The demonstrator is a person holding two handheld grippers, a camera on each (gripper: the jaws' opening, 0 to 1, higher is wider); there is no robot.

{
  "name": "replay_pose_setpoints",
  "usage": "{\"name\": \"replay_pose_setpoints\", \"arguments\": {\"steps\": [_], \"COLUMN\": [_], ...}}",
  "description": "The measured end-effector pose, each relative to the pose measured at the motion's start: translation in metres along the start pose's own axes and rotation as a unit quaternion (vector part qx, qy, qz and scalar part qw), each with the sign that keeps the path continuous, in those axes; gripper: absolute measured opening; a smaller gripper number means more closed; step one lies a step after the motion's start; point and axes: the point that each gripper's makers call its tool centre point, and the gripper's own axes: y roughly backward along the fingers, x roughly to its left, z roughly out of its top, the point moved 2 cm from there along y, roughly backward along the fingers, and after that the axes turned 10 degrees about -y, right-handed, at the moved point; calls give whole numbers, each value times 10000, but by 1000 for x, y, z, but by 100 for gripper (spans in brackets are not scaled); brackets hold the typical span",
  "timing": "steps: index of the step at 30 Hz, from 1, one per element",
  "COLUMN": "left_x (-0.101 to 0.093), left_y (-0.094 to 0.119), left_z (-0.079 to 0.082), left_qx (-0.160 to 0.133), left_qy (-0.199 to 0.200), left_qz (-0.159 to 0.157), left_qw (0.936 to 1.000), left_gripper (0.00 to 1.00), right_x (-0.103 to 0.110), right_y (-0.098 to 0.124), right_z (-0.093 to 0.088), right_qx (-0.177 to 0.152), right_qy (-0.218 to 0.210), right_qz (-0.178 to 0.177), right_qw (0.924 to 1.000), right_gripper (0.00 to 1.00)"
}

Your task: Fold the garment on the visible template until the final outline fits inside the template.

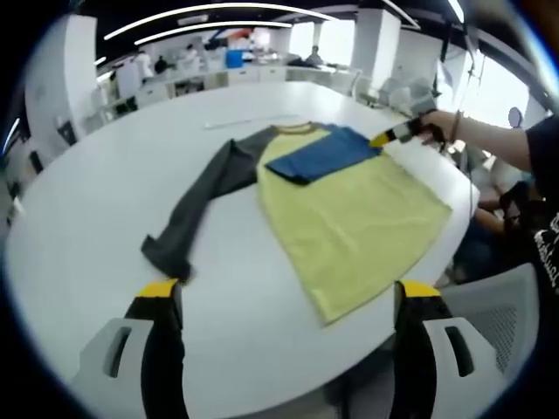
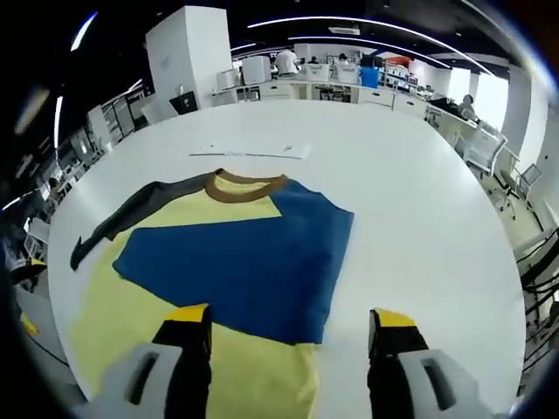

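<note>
Yellow-tipped jaws of the left gripper (image 1: 288, 301) stand wide apart w/ nothing between them, hovering over the near edge of the white table (image 1: 87, 201). Just ahead lies the shirt (image 1: 349, 218): yellow body spread flat, grey sleeve (image 1: 196, 205) stretched out to the left, blue sleeve (image 1: 323, 155) folded across the chest. At the shirt's far right the right gripper (image 1: 397, 133) sits at the blue sleeve, held by a hand (image 1: 441, 127). In the right gripper view its jaws (image 2: 288, 327) are also apart, empty, over the blue sleeve (image 2: 253, 262); brown collar (image 2: 246, 185) beyond. No legible writing. Template outline can't be made out.
</note>
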Motion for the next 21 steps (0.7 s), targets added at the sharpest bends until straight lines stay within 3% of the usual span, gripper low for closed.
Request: {"name": "replay_pose_setpoints", "arguments": {"steps": [4, 7, 21], "left_x": [6, 12, 41], "left_y": [2, 3, 2], "left_z": [2, 5, 6], "left_qx": [-40, -129, -182], "left_qy": [24, 77, 217], "left_qz": [58, 144, 506], "left_qw": [10000, 9998, 9983], "left_gripper": [97, 97, 90], "right_x": [6, 5, 21], "right_y": [8, 14, 52], "right_z": [1, 3, 2], "right_qx": [-6, -73, -229], "right_qy": [47, 173, 591], "right_qz": [115, 98, 512], "right_qw": [9999, 9998, 9967], "right_gripper": [86, 100, 100]}}
